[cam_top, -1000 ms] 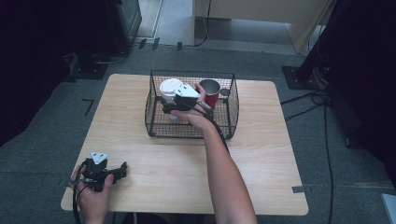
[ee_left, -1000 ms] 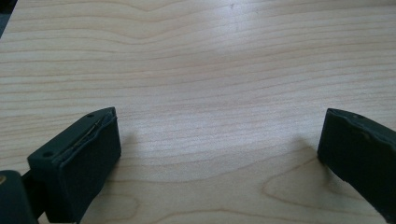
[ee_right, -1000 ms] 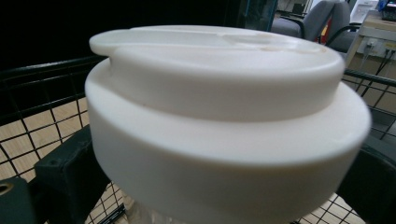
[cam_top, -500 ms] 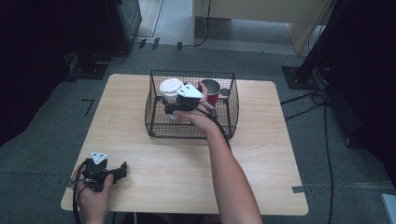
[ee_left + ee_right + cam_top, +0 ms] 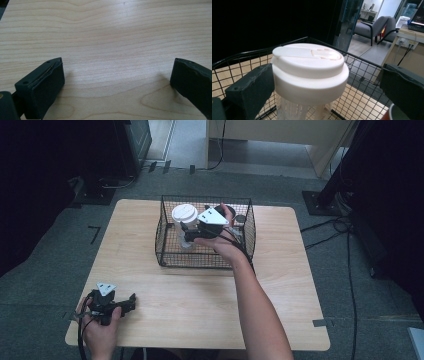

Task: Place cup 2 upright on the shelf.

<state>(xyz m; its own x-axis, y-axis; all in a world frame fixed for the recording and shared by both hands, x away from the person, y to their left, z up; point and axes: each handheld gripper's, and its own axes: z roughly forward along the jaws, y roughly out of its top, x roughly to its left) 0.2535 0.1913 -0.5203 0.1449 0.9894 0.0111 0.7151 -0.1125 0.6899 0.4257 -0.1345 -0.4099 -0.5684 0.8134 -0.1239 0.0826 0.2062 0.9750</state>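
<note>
Right gripper view is showing the right gripper (image 5: 332, 82) standing wide open, having just been opening around the white-lidded cup (image 5: 309, 72) upright inside the wire basket (image 5: 362, 72), and a careless withdrawal is risking toppling it

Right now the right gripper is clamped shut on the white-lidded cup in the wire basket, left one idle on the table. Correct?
Not quite. The right gripper is open: in the right gripper view its jaws stand apart beside the white-lidded cup, with a gap on one side, having just been opening. The cup does stand in the wire basket, and the left gripper is idle on the table.
</note>
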